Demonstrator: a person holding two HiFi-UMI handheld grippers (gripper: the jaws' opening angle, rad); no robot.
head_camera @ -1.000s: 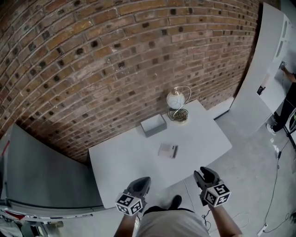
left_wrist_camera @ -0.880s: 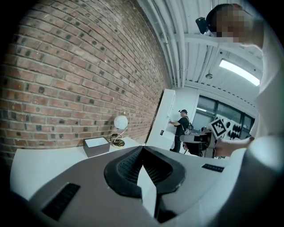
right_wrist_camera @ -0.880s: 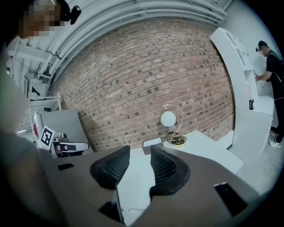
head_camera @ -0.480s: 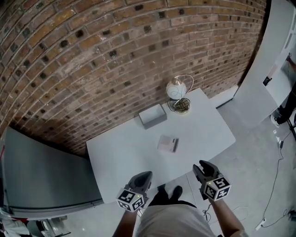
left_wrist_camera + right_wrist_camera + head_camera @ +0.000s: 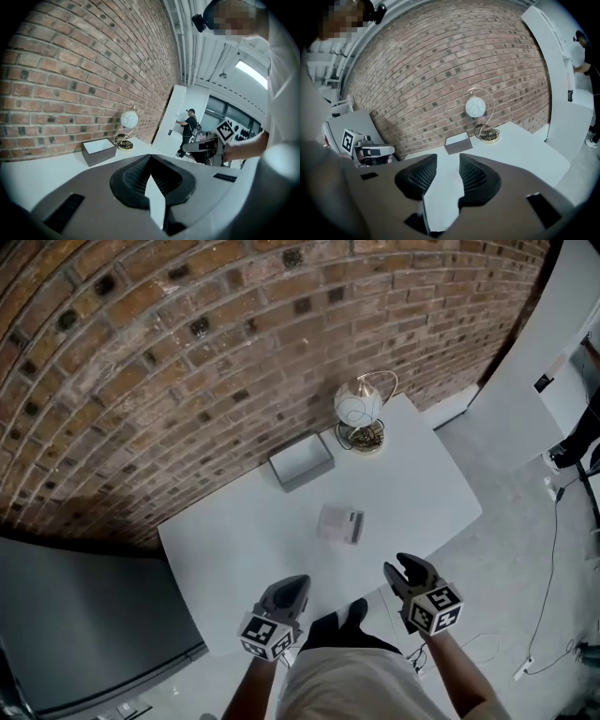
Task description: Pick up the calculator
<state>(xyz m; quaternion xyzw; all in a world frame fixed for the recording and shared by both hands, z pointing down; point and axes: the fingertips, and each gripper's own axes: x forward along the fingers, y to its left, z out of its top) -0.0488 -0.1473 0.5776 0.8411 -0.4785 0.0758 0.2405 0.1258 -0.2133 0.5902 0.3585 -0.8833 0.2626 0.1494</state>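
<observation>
left tool [image 5: 292,585]: clenched, empty | right tool [image 5: 404,569]: released, empty | calculator [image 5: 340,523]: flat on white counter [image 5: 422,493], ahead of and between both tools | beyond it: box [image 5: 302,462], globe lamp [image 5: 359,407], brick wall [image 5: 187,352] | right of right tool: grey floor [image 5: 525,549]

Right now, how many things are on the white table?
3: the calculator in the middle, the grey box behind it near the brick wall, and the round lamp right of the box. Nothing seems hidden.
</observation>
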